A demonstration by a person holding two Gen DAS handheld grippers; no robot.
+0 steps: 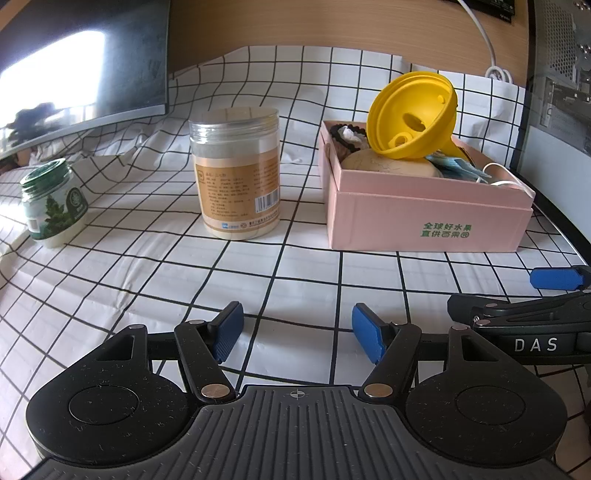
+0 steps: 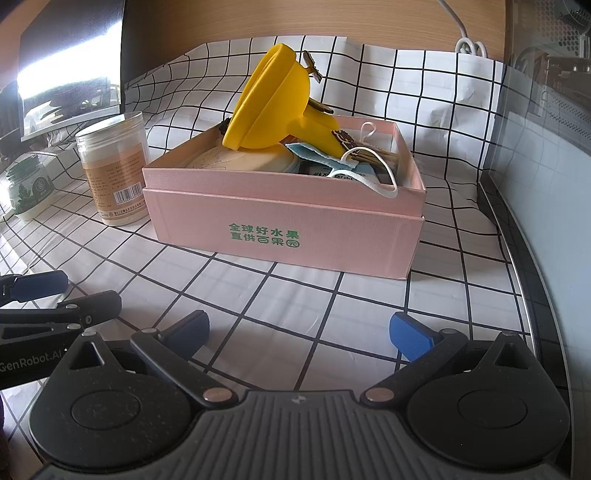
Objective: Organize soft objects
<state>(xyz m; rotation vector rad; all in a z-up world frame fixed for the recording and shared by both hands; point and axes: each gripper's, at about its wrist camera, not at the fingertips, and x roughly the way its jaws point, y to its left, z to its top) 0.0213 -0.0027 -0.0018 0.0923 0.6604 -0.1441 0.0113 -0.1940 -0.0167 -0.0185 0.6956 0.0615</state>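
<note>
Both grippers sit low over a table covered with a white cloth (image 1: pixel 303 280) ruled in black squares. The left gripper (image 1: pixel 297 334) has its blue-padded fingers spread apart with nothing between them, only bare cloth. The right gripper (image 2: pixel 299 332) is likewise spread wide and empty; in the left wrist view its black body and one blue pad enter from the right edge, so the two tools lie side by side, near each other. Ahead of them stands a pink box (image 2: pixel 284 236) with green print on its front wall, open at the top. A yellow funnel (image 2: pixel 273 107) lies tilted in it, mouth toward the left, rising well above the rim. Under the funnel rests a pale round cushion-like thing (image 1: pixel 388 162), and toward the box's right end lies a blue face mask (image 2: pixel 317 155) whose white ear loop (image 2: pixel 376 184) hangs over the front wall. A dark frilled item (image 1: pixel 345 134) sits in the far left corner of the box; what it is cannot be told. Left of the box, just apart from it, stands a clear jar (image 1: pixel 236 173) with a tan label, upright. Farther left stands a small green-lidded jar (image 1: pixel 51 203). A dark monitor (image 1: pixel 85 62) leans at the back left, and a white cable (image 1: pixel 480 33) runs down the wooden wall behind.
</note>
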